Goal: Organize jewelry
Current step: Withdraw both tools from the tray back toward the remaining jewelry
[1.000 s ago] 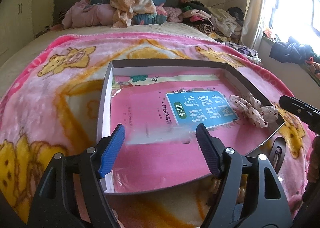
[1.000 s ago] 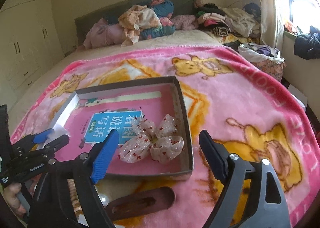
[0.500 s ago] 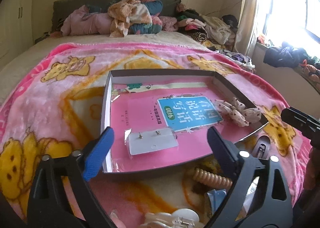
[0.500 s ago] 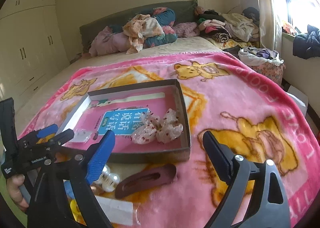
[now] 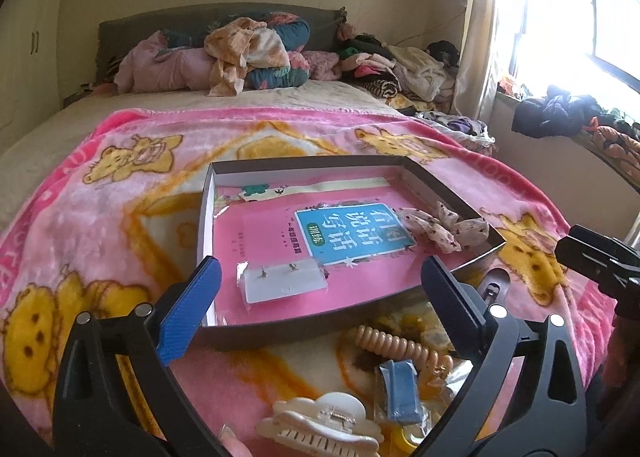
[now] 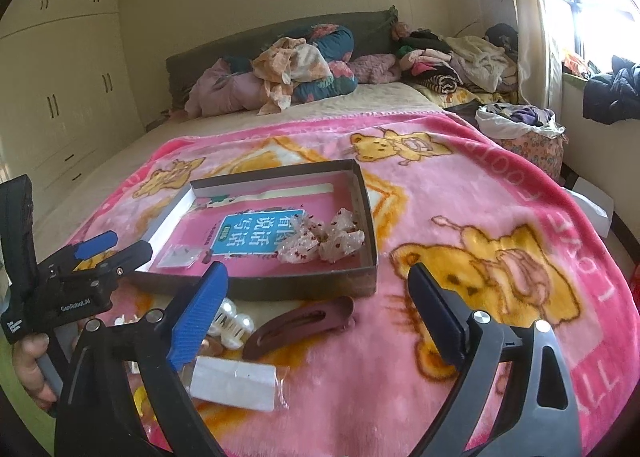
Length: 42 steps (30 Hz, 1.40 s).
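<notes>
A shallow dark box (image 5: 205,225) lies on the pink blanket with a pink book (image 5: 280,225) inside. An earring card in a clear bag (image 5: 282,285) rests on the book near the front left corner. A spotted fabric scrunchie (image 5: 444,225) lies at the box's right side. My left gripper (image 5: 320,263) hovers before the box, its jaws opening with nothing between them. My right gripper (image 6: 319,268) stands open over the brown hair clip (image 6: 298,327), apart from it. In the right wrist view the left gripper (image 6: 126,243) sits left of the box (image 6: 366,213).
Loose pieces lie in front of the box: a white claw clip (image 5: 320,425), a beige spiral hair tie (image 5: 396,345), a blue clip (image 5: 400,381), a white card in plastic (image 6: 236,379). Piled clothes fill the bed's far end (image 6: 296,69). A wardrobe (image 6: 60,89) stands left.
The earring card, earlier between the left gripper's jaws, now lies free in the box. Both grippers have drawn back from the box and their jaws have widened.
</notes>
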### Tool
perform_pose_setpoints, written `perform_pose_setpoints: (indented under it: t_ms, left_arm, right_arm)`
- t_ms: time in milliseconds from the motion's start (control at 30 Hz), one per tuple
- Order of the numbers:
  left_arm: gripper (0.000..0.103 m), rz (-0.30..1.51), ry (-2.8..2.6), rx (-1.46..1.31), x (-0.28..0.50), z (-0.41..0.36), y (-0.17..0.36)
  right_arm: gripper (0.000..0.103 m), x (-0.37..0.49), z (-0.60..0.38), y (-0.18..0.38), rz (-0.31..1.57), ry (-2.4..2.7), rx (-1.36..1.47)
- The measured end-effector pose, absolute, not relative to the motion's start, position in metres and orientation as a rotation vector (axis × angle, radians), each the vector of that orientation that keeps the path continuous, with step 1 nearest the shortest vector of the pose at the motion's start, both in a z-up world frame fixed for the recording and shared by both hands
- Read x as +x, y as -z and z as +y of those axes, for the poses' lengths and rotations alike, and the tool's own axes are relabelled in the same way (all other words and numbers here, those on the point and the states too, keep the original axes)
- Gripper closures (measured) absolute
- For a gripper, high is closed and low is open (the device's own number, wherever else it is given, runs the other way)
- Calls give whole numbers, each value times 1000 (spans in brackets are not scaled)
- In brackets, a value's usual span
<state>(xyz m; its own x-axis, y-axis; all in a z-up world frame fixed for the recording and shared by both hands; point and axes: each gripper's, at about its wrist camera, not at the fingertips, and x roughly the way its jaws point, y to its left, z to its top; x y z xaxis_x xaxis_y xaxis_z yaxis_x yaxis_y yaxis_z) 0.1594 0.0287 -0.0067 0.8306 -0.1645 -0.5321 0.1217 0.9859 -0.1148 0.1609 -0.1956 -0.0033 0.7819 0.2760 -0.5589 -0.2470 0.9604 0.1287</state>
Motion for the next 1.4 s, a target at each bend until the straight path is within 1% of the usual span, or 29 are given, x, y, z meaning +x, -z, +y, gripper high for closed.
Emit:
perform_pose_setpoints:
  t_ms: [567,1400]
  left_arm:
    - [12,554,156,-76,131,32,7]
    - [12,608,141,-59,98,56,28]
  right_arm:
    - [13,131,-191,14,610,-294,21]
    - [13,106,-155,40,692,-363,-38]
